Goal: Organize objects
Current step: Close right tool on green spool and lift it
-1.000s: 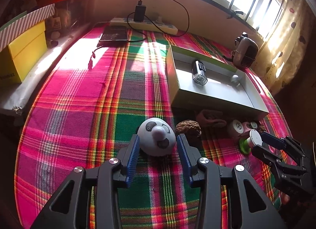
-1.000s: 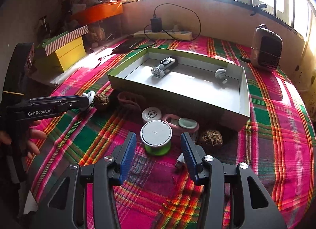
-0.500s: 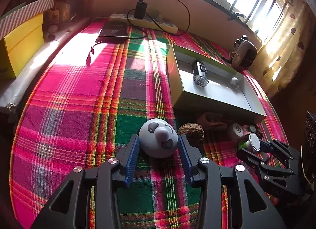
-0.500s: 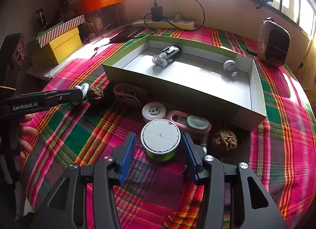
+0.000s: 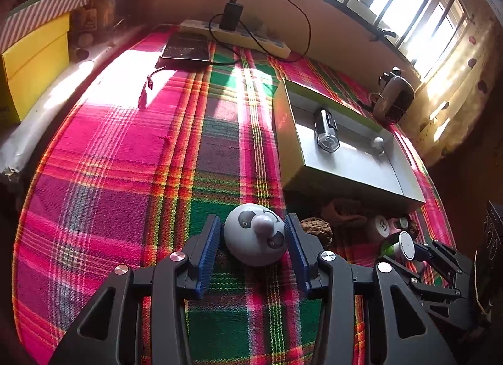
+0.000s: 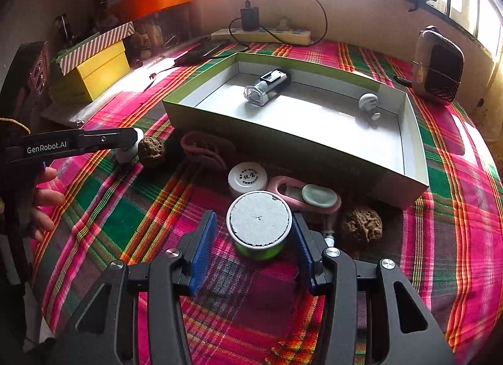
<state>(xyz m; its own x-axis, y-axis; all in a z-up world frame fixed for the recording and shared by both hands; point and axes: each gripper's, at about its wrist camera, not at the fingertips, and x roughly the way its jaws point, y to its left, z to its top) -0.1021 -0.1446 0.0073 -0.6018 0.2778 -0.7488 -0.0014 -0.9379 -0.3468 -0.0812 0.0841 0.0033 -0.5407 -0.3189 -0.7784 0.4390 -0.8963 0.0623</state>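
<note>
My left gripper [image 5: 251, 244] is shut on a grey egg-shaped panda toy [image 5: 256, 239], its blue pads touching both sides just above the plaid cloth. My right gripper [image 6: 254, 244] straddles a green tin with a grey lid [image 6: 258, 225]; the right pad touches it, the left pad stands a little off. An open green-rimmed box [image 6: 415, 144] lies behind, holding a clear-headed black device [image 6: 267, 88] and a small white knob [image 6: 367, 102]. In the right wrist view the left gripper [image 6: 125, 141] shows at the left.
In front of the box lie a walnut [image 6: 151, 149], a pink ring [image 6: 201, 148], a white jar [image 6: 248, 177], a pink holder with a green pad [image 6: 311, 196] and a second walnut [image 6: 361, 226]. A small heater [image 6: 438, 66], power strip [image 6: 261, 34] and yellow box [image 6: 97, 72] stand around.
Both grippers have closed in on their objects and moved slightly forward. The left pads now press the panda toy. The green tin sits deeper between the right pads.
</note>
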